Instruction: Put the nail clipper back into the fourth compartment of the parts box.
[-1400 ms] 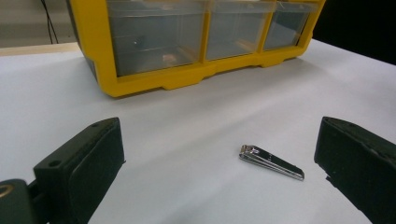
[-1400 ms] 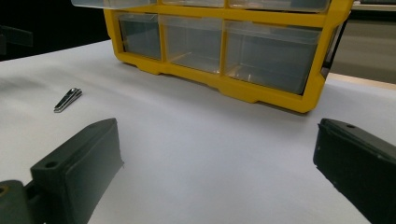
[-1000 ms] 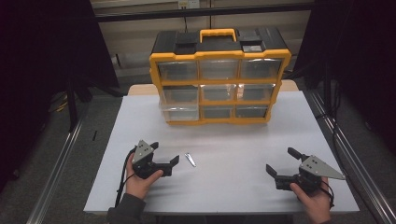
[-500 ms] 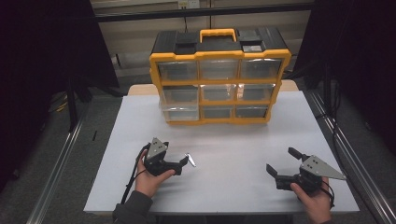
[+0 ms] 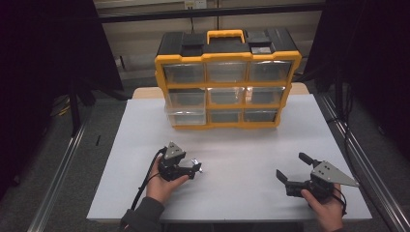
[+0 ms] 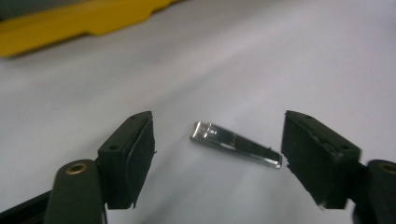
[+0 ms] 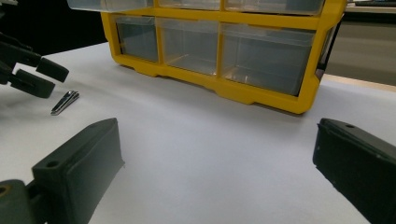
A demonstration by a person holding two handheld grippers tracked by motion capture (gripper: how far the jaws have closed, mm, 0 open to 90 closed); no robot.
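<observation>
The left claw point(image 5: 196, 169) lies low over the white tabletop point(image 5: 241, 145), held in the person's left hand point(image 5: 162, 186) at the near left; its jaws have just been closing, yet they stand apart, with a small metal nail clipper point(image 6: 236, 144) lying flat on the tabletop between them; in the left gripper view the clipper's narrow end comes just beside the right-hand pad point(image 6: 308, 154), though whether it touches I cannot tell, while a clear gap separates its wider end from the other pad point(image 6: 140, 158); neither pad presses on it, so the clipper is not gripped. In the high view the clipper point(image 5: 197, 166) glints at the tips of that claw, near the front of the tabletop and well apart from the organiser.

The right claw point(image 5: 281, 178) rests at the near right in the person's right hand point(image 5: 326, 205), its jaws wide apart with only bare tabletop between them; from its own view the clipper point(image 7: 65, 102) lies far off at the left, just beside the jaws of the left claw point(image 7: 39, 77).

A yellow and black drawer organiser point(image 5: 227, 79) stands upright at the back of the tabletop, with three rows of clear drawers and an orange carry handle point(image 5: 225, 35) on top; its lower-left drawer point(image 5: 186, 116) sticks out slightly from the frame.
</observation>
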